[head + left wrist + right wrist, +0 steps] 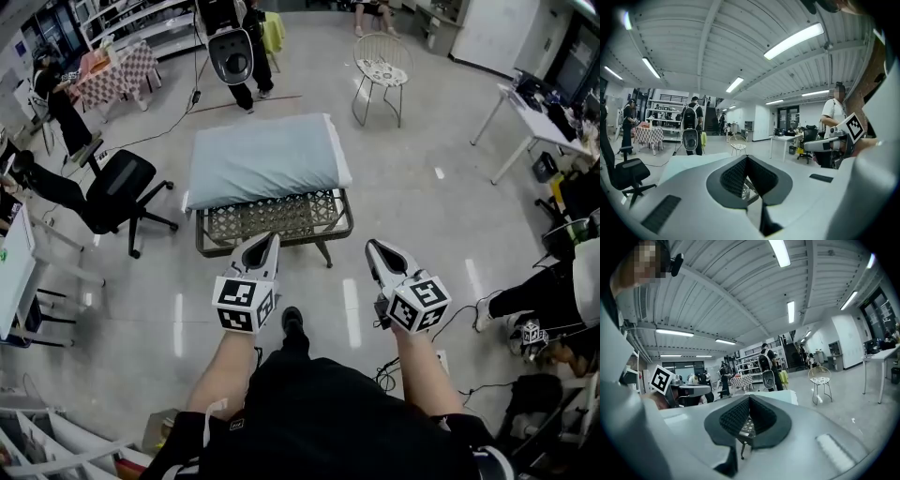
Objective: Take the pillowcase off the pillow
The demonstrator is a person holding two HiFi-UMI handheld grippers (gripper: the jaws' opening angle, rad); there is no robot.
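Note:
A pillow (267, 157) in a pale blue-grey pillowcase lies flat on a low lattice table (272, 220) ahead of me. My left gripper (270, 240) is shut with nothing in it, its tip just short of the table's near edge. My right gripper (373, 247) is also shut and empty, off the table's near right corner. In the left gripper view the closed jaws (747, 159) point at the pillow (693, 161). In the right gripper view the closed jaws (749, 400) face the table, with the pillow (774, 395) behind them.
A black office chair (117, 192) stands left of the table, and a wire chair (382, 67) behind it to the right. A person with a backpack (232, 42) stands at the back. A white desk (525, 111) and a seated person (539, 295) are on the right. Cables lie on the floor.

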